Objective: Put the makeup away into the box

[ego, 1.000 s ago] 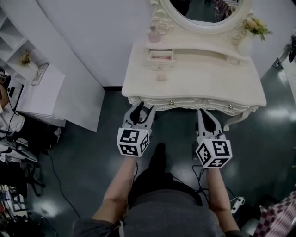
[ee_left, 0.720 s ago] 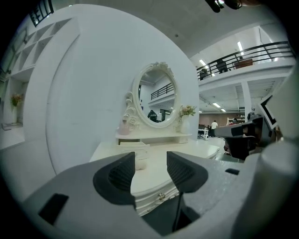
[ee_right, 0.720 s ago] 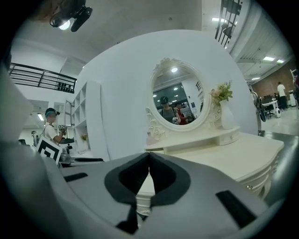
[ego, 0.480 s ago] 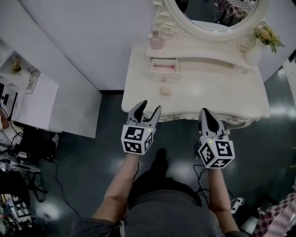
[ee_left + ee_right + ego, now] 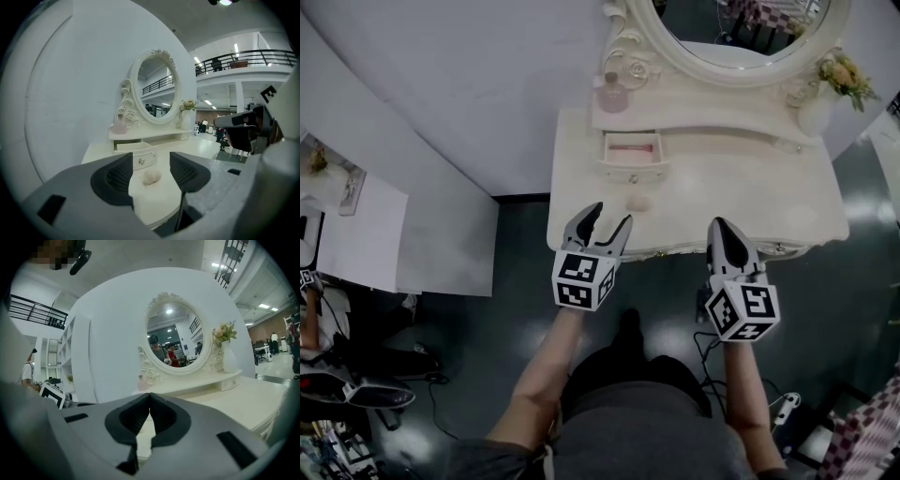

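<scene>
Observer: Both grippers have come forward since a second ago, from short of the dressing table [image 5: 750,192] to over its near edge. On the head view, the left gripper [image 5: 610,217] hangs by the near left corner and the right gripper [image 5: 722,227] is over the near edge, right of the middle.

Checker: And the makeup?

Observer: One pale makeup puff [image 5: 638,202] lies on the table just beyond the left gripper's tips, apart from them. Behind it, by the left end of the raised back shelf, the drawer box [image 5: 632,150] stands pulled open, pink inside. A pink bottle [image 5: 613,97] stands on the shelf above it, a vase of flowers [image 5: 825,89] at the shelf's right end, and the oval mirror [image 5: 741,37] between them.

Checker: What does the left gripper view give?

Observer: Its fingers [image 5: 115,178] have just been opening and stand wide apart, gripping nothing. The puff shows through the gap, farther along the table, with the drawer box behind it.

Checker: The right gripper view?

Observer: Those fingers are closed tip to tip with nothing between them, pointing toward the mirror.
</scene>
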The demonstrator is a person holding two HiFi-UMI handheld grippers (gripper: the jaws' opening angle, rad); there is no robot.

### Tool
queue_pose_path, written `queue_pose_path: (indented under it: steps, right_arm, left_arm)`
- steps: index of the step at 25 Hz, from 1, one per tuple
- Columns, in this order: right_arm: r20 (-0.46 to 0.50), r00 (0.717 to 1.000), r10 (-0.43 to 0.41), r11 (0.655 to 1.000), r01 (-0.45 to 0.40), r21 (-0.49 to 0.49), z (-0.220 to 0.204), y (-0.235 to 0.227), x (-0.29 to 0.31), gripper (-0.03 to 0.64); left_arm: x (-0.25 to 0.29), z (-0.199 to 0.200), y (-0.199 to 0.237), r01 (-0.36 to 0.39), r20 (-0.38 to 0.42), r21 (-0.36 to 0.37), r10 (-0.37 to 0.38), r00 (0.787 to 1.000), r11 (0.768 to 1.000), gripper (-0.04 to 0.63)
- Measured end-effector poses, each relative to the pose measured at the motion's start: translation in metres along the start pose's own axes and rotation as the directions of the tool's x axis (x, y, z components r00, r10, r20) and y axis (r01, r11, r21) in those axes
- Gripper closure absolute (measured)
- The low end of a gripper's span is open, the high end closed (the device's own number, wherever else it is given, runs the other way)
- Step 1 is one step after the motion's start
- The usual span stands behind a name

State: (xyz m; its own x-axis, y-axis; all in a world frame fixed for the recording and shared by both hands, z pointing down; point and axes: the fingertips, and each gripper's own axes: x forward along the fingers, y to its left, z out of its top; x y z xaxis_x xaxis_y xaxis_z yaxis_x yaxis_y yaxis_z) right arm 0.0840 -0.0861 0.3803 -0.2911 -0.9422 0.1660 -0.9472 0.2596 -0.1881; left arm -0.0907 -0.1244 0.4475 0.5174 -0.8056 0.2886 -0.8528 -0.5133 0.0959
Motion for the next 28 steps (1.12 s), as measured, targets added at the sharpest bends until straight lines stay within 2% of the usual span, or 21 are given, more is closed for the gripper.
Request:
queue_pose_path:
  steps: [6,19,28]
  right_arm:
    - [0.012,0.999,-0.034,0.999,0.034,0.001,0.006,-0.001,0.005,0.612]
    - [0.017,1.000,-0.024,1.000,0.024,-0.005,0.013,-0.013,0.029,0.612]
    - [0.026,0.999,-0.020,1.000,0.020,0.013,0.020,-0.031,0.048,0.612]
  left_arm:
    - [0.012,-0.001,0.005,0.037,-0.017,0.025,-0.036,0.999,0.999,0.360]
    - [0.045,-0.009,0.013,0.058,-0.064,0.034,-0.055,0.996,0.998,0.359]
    - [0.077,-0.027,0.004,0.094,-0.152,0.050,-0.085,0.985,0.994,0.358]
